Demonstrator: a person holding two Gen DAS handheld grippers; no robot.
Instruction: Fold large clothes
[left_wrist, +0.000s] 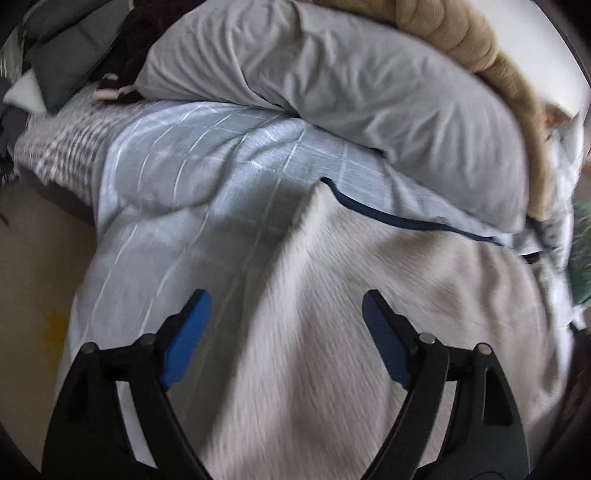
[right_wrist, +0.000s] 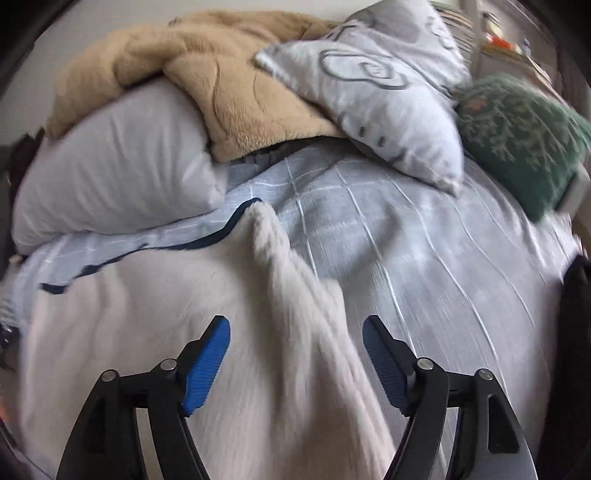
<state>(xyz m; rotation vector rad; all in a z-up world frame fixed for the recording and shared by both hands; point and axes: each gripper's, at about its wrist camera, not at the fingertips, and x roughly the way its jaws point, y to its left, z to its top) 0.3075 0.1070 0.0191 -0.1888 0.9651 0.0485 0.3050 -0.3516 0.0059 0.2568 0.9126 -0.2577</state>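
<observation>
A large off-white ribbed garment (left_wrist: 332, 314) lies spread on the light blue bedcover (left_wrist: 184, 177), with a dark blue trim (left_wrist: 406, 221) along its far edge. My left gripper (left_wrist: 286, 306) stands open above the garment's left part, its blue pads clear of the cloth. In the right wrist view the same garment (right_wrist: 184, 295) rises in a ridge (right_wrist: 273, 251) that runs back between the fingers. My right gripper (right_wrist: 295, 332) hangs open over that ridge, and its pads do not press on it.
A grey pillow (left_wrist: 332, 85) and a tan fleece blanket (right_wrist: 221, 85) are heaped at the bed's far side. A patterned pillow (right_wrist: 388, 92) and a green cushion (right_wrist: 517, 136) lie to the right. The floor (left_wrist: 37, 277) shows beyond the bed's left edge.
</observation>
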